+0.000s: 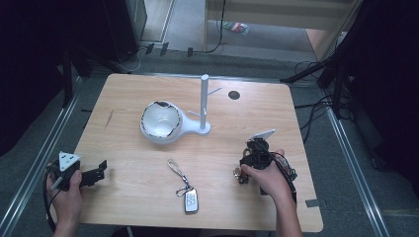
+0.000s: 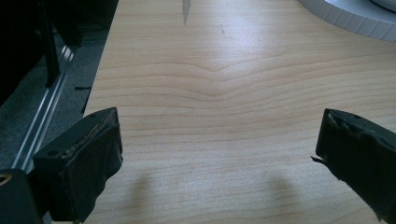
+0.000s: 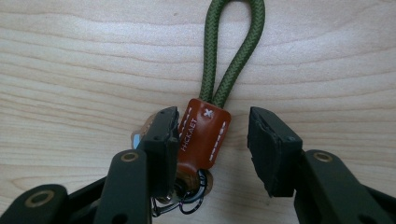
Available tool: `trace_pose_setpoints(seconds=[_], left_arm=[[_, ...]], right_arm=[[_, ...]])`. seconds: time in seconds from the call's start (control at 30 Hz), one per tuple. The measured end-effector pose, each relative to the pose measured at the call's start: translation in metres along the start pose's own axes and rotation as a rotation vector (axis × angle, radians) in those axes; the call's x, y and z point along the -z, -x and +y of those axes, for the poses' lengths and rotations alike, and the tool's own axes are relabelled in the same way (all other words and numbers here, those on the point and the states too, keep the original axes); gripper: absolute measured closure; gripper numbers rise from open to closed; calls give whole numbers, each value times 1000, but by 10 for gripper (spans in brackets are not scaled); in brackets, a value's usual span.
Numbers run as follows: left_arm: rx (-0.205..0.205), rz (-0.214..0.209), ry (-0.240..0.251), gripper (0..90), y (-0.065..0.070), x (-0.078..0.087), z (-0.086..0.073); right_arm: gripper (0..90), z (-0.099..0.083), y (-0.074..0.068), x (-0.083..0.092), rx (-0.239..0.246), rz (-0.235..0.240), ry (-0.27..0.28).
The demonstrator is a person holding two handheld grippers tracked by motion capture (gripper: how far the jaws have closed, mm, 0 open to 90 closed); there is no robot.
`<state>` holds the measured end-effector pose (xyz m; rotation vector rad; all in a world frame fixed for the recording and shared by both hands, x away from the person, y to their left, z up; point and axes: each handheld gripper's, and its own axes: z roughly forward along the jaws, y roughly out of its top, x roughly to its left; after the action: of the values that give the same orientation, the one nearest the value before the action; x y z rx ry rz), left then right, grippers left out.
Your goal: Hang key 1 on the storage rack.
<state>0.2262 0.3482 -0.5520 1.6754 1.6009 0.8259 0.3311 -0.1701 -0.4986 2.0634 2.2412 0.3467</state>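
Tabletop (image 1: 148,163) from above: we see the right tool (image 1: 242,173) low over a keychain near its right edge. Left tool (image 2: 219,149), in its own view, gapes wide over bare wood. Right tool's own view: jaws partly apart around the keychain's brown leather tab (image 3: 201,137), one pad touching.

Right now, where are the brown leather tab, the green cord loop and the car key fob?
Brown leather tab (image 3: 201,135): right gripper view, middle of the leather.
Green cord loop (image 3: 232,70): right gripper view, its right strand.
Car key fob (image 1: 191,201): high view, middle of the fob's body.
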Motion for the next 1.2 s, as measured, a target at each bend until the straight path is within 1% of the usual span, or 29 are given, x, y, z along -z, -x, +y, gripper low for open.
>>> trace_pose_setpoints(seconds=[0.03,0.13,0.2,0.27,0.4,0.47,0.53,0.6,0.8,0.87,0.93,1.0,1.03,1.1,1.2], left_arm=[[0,0,0,8,0,0,0],[2,0,1,8,0,0,0],[1,0,-2,8,0,0,0],[0,0,-1,8,0,0,0],[5,0,0,8,0,0,0],[2,0,0,8,0,0,0],[3,0,-2,8,0,0,0],[5,0,1,8,0,0,0],[6,0,-1,8,0,0,0],[6,0,-1,8,0,0,0],[8,0,-1,8,0,0,0],[7,-1,-2,8,0,0,0],[7,0,0,8,0,0,0],[9,0,3,8,0,0,0],[12,-2,0,8,0,0,0]], right_arm=[[561,0,0,-1,-9,6,-3],[588,0,-1,-1,-17,8,-1],[605,0,-1,-1,-9,4,5],[609,-1,-3,-1,-18,7,0],[601,-2,-4,-2,-13,13,-7],[598,-2,-5,-2,-13,18,-10],[592,-3,-6,-5,1,12,-6],[594,-3,-6,-6,1,11,-8],[643,-4,-7,-8,-5,8,-11],[653,-5,-8,-8,2,8,1],[681,-7,-7,-8,8,8,15],[685,-7,-8,-8,8,5,16],[691,-8,-8,-8,25,-11,38],[695,-9,-9,-8,24,-13,42],[701,-9,-6,-8,23,8,52]])
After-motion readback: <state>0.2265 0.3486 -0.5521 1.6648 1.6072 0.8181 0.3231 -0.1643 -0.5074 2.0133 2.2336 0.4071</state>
